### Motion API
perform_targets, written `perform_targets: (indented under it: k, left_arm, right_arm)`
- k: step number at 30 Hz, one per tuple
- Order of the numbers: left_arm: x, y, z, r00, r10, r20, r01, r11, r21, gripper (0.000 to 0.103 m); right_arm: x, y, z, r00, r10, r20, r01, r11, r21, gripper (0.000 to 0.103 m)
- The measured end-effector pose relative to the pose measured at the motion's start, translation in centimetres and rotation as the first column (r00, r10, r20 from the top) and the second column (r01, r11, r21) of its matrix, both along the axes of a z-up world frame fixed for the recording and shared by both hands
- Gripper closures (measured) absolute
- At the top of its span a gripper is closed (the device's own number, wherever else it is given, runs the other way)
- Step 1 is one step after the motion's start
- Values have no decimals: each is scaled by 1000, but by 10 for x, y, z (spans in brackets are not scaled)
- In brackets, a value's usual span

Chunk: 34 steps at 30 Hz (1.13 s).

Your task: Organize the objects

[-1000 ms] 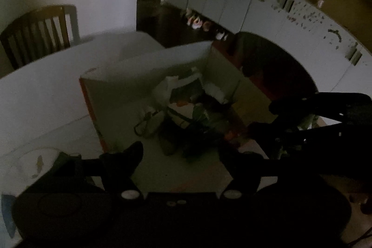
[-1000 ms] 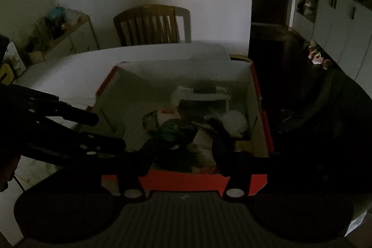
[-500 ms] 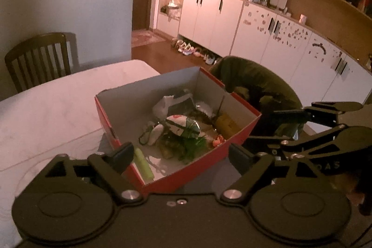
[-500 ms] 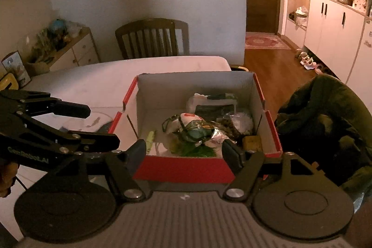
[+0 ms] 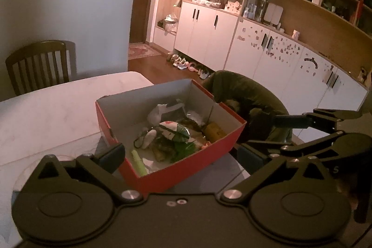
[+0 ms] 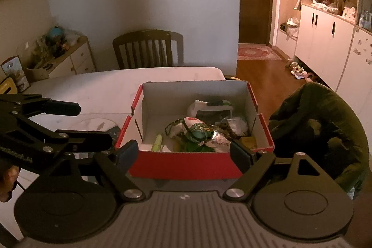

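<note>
A red cardboard box [image 5: 186,174] [image 6: 186,166] stands open on the white table, near its right end. Inside lie several jumbled things: a light green tube [image 5: 139,163] [image 6: 157,142], a white-and-green pouch [image 5: 173,130] [image 6: 197,129], green leaves [image 5: 183,148], a yellow packet [image 5: 215,130] [image 6: 248,143] and a white bag [image 5: 160,112] [image 6: 202,107]. My left gripper [image 5: 180,153] is open and empty, just before the box's near corner. My right gripper [image 6: 186,152] is open and empty at the box's near wall. Each gripper shows in the other's view.
The white table [image 5: 53,113] [image 6: 100,87] runs left and back. A wooden chair [image 5: 38,64] [image 6: 145,48] stands at its far side. A dark green jacket [image 5: 246,94] [image 6: 323,122] lies over a chair right of the box. White cabinets [image 5: 267,52] line the right wall.
The picture went from very dark to lit. Both grippers have drawn back and up from over the box, so the whole box shows. Both stay open and empty.
</note>
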<state>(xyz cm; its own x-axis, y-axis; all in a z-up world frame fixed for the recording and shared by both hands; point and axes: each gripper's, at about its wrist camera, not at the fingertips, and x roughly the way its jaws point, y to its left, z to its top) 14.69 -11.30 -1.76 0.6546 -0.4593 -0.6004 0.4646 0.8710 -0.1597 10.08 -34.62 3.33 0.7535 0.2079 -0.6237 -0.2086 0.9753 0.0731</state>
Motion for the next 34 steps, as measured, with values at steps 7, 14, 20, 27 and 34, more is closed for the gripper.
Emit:
perform_targets:
  k: [7,14,20,27,34]
  left_arm:
    - [-5,0,-3,1000,-7,13,7,1000,3,0]
    - [-4,1,-6,1000,-15,21,15,1000,1,0]
    - [-1,2,-8,1000,1,22,-1,1000,4,0]
    - [6,5,-13,1000,14,-9,-14,1000,-6,0]
    - [9,4,-14,1000,11,-19,-11,1000,-5,0]
  right_arm:
    - [-13,1,4,999,-25,24,25,1000,-16,17]
    - [-18,-2,5,998,-51,22,51,999,-6,17]
    - [-19,-3,4,998,-61,10,61,998,-2,17]
    - [-16,-3,0,998,-64,-6,64,998,0,17]
    - [-12,-3,-1,998,-62,-12,62,998,-7,17]
